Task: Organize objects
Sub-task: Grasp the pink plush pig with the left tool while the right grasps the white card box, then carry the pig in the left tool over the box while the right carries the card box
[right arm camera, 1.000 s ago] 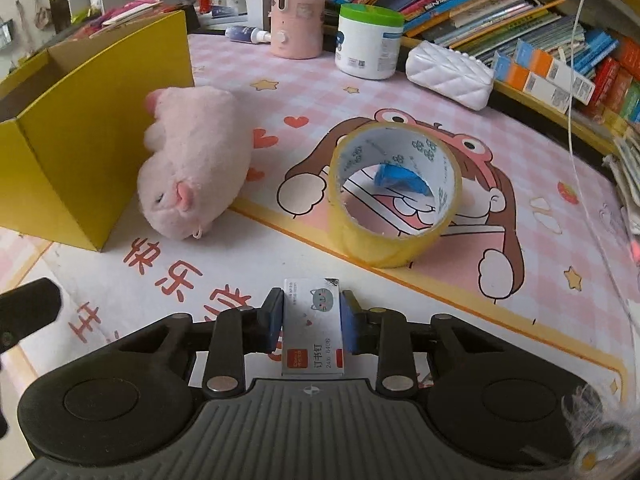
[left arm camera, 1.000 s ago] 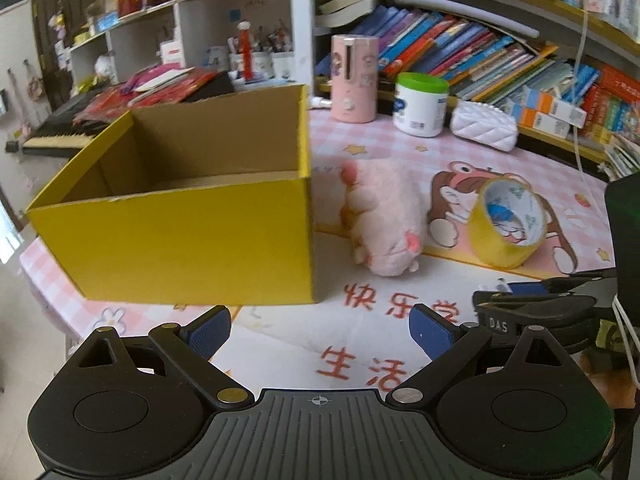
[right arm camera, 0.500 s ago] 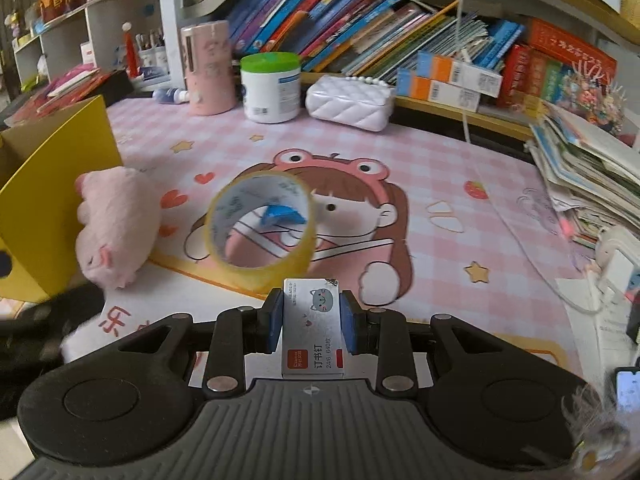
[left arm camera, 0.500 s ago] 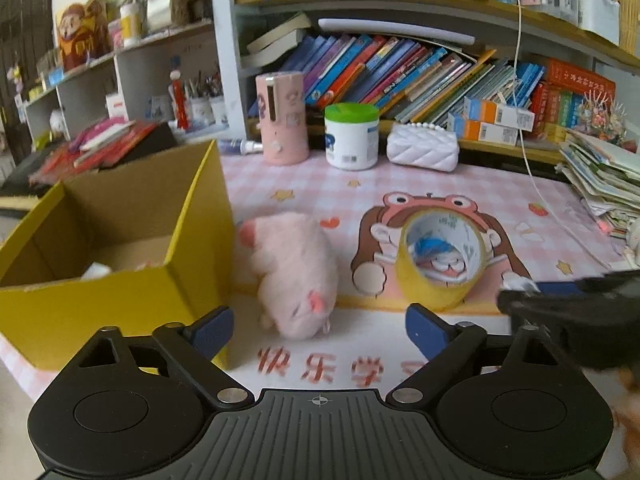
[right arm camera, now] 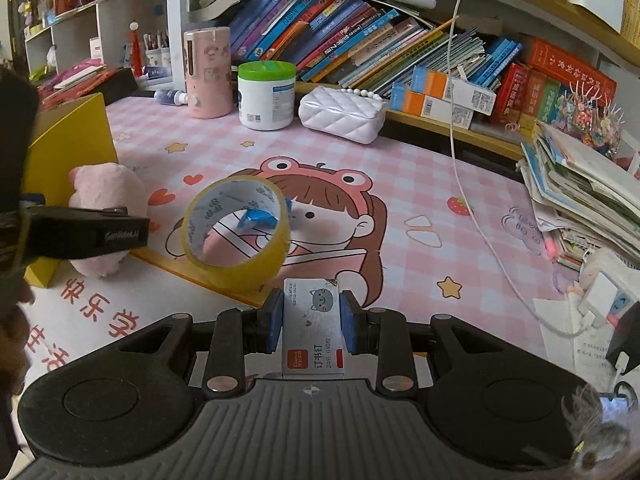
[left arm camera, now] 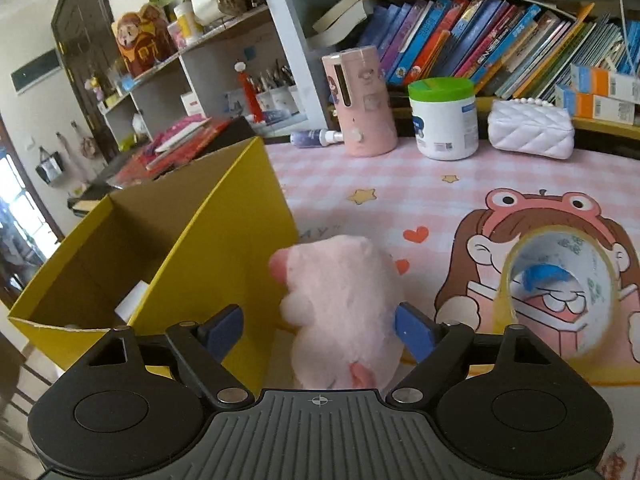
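Squarely between the closing jaws of the left gripper [left arm camera: 318, 330] lies a pink plush toy [left arm camera: 340, 308], resting on the cartoon-printed desk mat [left arm camera: 440, 184] just beside the right-hand wall of an open yellow cardboard box [left arm camera: 224, 248]. The jaws have just been narrowing around the toy; the right blue pad [left arm camera: 414, 330] appears to brush the fur, while the left pad [left arm camera: 222, 326] stands clear of it, so no grip is made yet. The toy's long axis runs away from the gripper, roughly in line with its fingers, so the pads meet its flanks across the narrow way. The box opening sits immediately to the toy's left, likely the next destination. The right gripper [right arm camera: 312, 322] is clamped on a small box of staples [right arm camera: 312, 324], held above the mat with a roll of yellow packing tape [right arm camera: 236, 232] standing on edge just ahead of it. Of the two hands, the left is plainly the nearer to the toy; seen from the right wrist, its black finger crosses in front of the plush.
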Tool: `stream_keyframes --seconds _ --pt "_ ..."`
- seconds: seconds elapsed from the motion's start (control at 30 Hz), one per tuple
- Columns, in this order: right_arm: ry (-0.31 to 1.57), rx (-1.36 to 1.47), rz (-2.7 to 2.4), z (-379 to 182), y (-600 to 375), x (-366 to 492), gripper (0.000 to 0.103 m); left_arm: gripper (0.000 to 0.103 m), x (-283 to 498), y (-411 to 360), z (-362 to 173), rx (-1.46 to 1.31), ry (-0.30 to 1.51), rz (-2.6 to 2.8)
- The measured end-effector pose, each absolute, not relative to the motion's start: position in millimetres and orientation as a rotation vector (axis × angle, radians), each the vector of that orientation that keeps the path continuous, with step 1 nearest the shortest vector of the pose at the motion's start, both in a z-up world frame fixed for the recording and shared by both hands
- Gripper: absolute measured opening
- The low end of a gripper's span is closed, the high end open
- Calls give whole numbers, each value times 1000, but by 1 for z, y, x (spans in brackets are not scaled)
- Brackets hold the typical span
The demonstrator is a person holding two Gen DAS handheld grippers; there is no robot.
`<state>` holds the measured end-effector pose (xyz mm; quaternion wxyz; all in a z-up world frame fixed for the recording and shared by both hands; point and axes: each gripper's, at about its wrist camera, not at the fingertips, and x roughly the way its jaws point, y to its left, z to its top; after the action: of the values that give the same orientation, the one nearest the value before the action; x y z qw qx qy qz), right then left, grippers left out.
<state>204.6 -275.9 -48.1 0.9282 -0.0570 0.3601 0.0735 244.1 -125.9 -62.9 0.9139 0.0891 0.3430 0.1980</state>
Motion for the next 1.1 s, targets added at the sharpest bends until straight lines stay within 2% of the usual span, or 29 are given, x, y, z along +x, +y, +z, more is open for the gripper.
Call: stream_keyframes --seconds 0.13,0.17,0.2,0.4,1.1 --pt "738 -118 145 -48 -282 204 27 85 252 -130 -69 222 691 430" --pt "738 -118 143 -48 -284 203 27 82 255 -130 -71 220 700 418" --pt "737 -118 140 -48 -285 203 27 69 258 -130 -73 211 719 397" --pt "731 -107 116 -46 -291 201 27 50 253 -127 -71 163 731 342" --pt "731 -105 177 -44 -262 191 28 48 184 -113 -46 -22 786 84"
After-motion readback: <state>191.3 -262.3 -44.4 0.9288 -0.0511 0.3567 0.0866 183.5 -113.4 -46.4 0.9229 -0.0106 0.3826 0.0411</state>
